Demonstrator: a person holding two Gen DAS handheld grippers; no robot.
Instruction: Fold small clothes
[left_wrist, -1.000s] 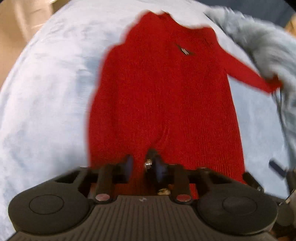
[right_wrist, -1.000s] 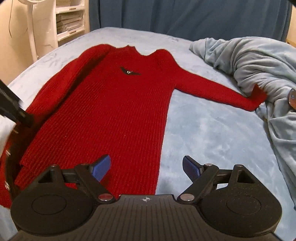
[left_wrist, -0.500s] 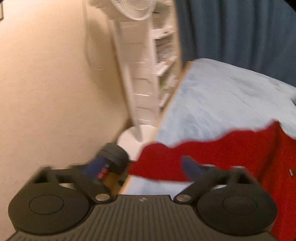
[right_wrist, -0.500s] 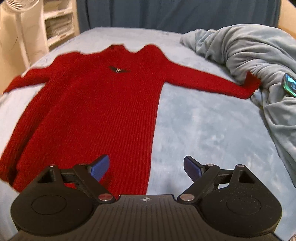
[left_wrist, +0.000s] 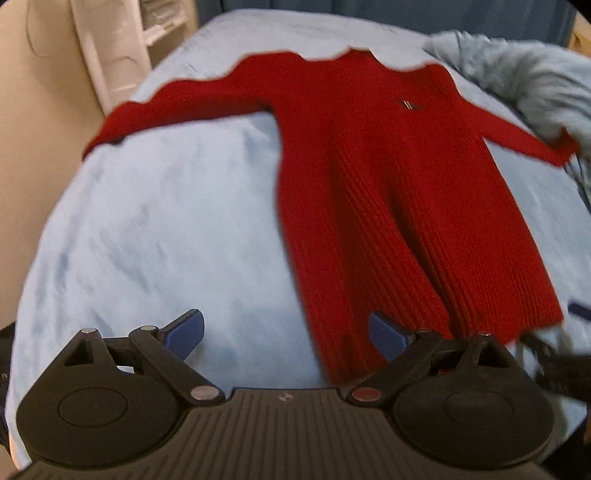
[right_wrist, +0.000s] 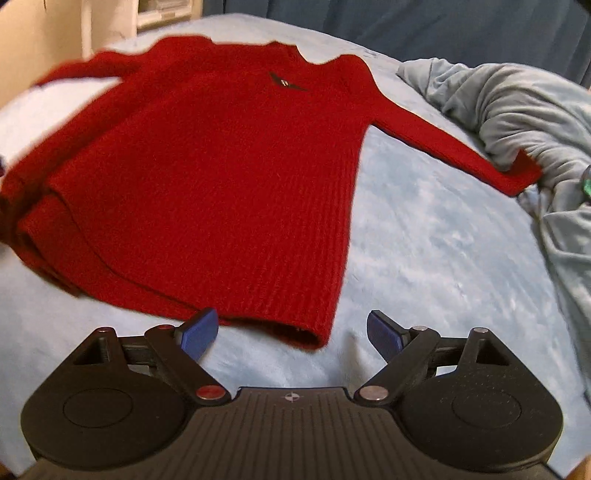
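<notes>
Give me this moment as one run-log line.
stage: pre-fold | red sweater: flat on blue blanket, sleeves spread | left claw: open, empty, at hem | right claw: open, empty, at hem corner

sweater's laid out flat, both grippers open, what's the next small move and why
Probably close the left hand-held gripper on the sweater's hem corner beside its right finger: both sleeves lie spread, nothing is folded yet, and both grippers are empty, the right hand-held gripper over the other hem corner.
</notes>
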